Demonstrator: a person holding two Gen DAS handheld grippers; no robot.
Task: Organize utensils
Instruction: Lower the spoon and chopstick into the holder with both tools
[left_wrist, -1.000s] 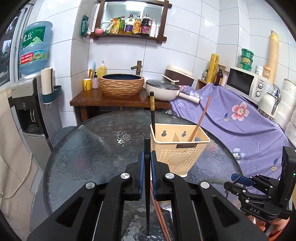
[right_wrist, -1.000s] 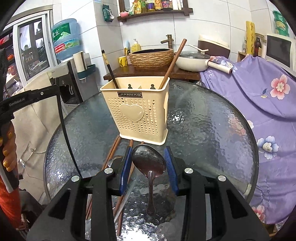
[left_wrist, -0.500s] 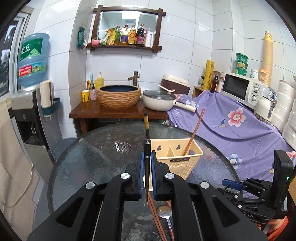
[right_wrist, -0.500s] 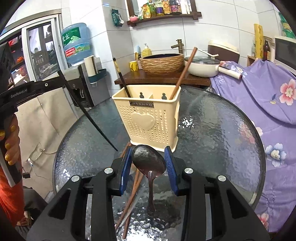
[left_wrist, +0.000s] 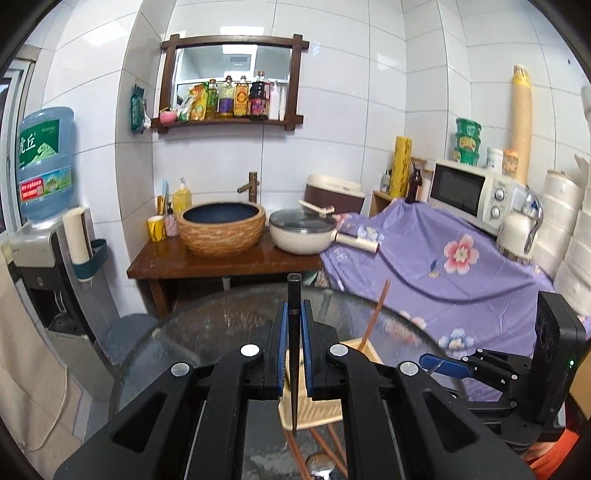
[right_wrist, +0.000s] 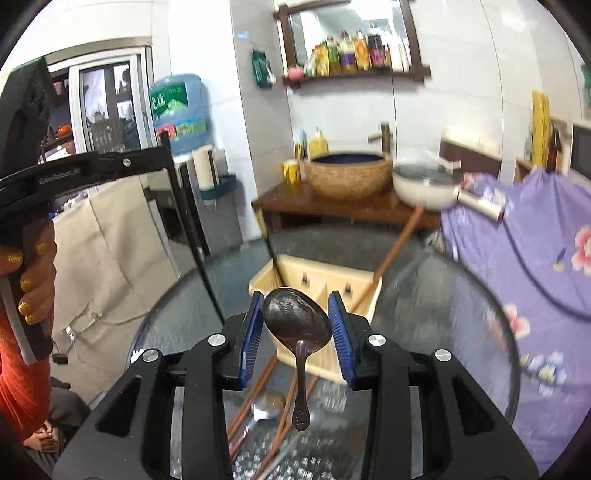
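Now both grippers sit higher above the holder (right_wrist: 314, 291), clamping chopstick (left_wrist: 294, 332) and spoon (right_wrist: 295, 325).

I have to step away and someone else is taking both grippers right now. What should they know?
Left gripper: jaws shut on a black chopstick, lifted off the glass table.
Right gripper: jaws shut on a dark spoon by its bowl, handle hanging down.
Cream utensil holder: already has one black and one brown chopstick leaning in it.
Left: drop both held items in, then collect the brown chopsticks and silver spoon lying on the table.
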